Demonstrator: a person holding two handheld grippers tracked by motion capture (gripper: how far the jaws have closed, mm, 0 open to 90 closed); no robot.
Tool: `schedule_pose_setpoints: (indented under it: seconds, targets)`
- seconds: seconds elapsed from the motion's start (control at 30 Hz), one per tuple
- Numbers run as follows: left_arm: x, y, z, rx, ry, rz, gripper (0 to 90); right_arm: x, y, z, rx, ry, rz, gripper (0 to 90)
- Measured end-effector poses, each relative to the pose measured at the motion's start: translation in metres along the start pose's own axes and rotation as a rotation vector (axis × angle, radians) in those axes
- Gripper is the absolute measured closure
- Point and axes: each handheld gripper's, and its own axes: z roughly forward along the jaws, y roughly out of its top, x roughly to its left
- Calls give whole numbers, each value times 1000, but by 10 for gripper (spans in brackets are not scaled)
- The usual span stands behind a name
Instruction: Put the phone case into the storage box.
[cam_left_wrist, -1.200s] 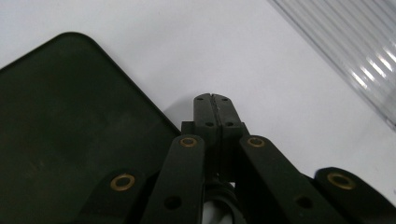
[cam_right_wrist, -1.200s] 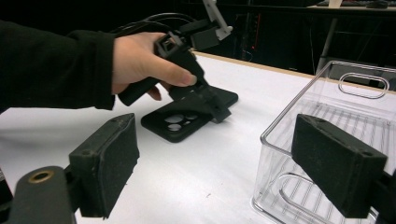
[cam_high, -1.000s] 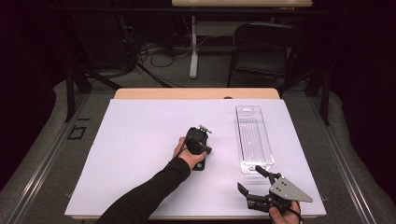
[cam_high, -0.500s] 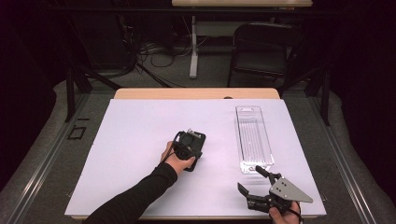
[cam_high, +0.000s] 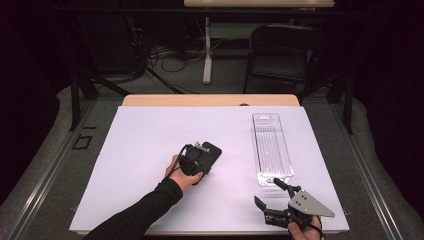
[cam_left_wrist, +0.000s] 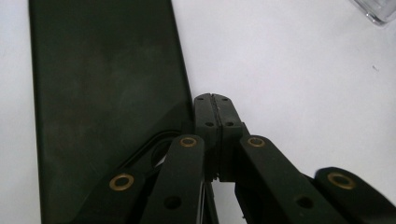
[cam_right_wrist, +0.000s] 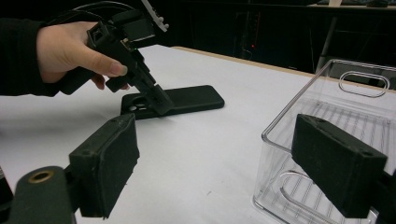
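We seem to be in a dim lab or recording studio. A table (cam_high: 150, 145) under a white sheet stands on grey carpet, with loose cables (cam_high: 165, 55) on the floor, a black chair (cam_high: 282, 55) and black-draped surroundings behind it.

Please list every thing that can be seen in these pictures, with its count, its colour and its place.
phone case: one, black, flat on the sheet near the table's middle.
clear tray: one, transparent, ribbed floor, on the right part of the sheet.
sheet: one, white, covers most of the table.
table: one, light wood, far edge bare.
chair: one, black, behind the table.
left gripper: one, black, jaws shut, tips beside the phone case's edge.
right gripper: one, black, jaws open, before the tray's near end.
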Motion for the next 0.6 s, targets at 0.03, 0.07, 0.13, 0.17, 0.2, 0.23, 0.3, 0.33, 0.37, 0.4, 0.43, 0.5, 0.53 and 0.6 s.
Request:
schedule_pose_setpoints:
  seconds: [0.03, 0.07, 0.13, 0.17, 0.2, 0.23, 0.3, 0.33, 0.37, 0.4, 0.43, 0.5, 0.53, 0.6]
  targets:
    - [1, -1, -1, 5, 0, 0, 900, 0, 0, 0, 1, 0, 0, 142]
    - [1, -1, -1, 5, 0, 0, 900, 0, 0, 0, 0, 0, 0, 142]
    - [2, -4, -3, 8, 1, -1, 900, 0, 0, 0, 1, 0, 0, 143]
    - [2, -7, -4, 14, -1, -4, 900, 1, 0, 0, 2, 0, 1, 142]
    - [2, -7, -4, 14, -1, -4, 900, 1, 0, 0, 0, 0, -1, 143]
    - [3, -9, -5, 19, 1, 1, 900, 1, 0, 0, 0, 0, -1, 143]
    - [3, -13, -7, 29, 10, 11, 900, 1, 0, 0, 3, 1, 1, 143]
    - [4, -16, -8, 38, 14, 12, 900, 1, 0, 0, 3, 1, -4, 143]
    - [6, -17, -9, 44, 18, 14, 900, 1, 0, 0, 1, 1, -3, 142]
    - [7, -19, -9, 42, 22, 9, 900, 1, 0, 0, 4, 2, -4, 143]
    - [9, -21, -10, 43, 22, 3, 900, 1, 0, 0, 5, 2, -4, 143]
    - [12, -23, -12, 43, 19, -2, 900, 1, 0, 1, 3, 1, -3, 142]
    - [12, -24, -12, 39, 23, -6, 900, 1, 0, 1, 3, 1, -3, 143]
    - [14, -25, -13, 41, 22, -6, 900, 1, 0, 1, 4, 1, -2, 143]
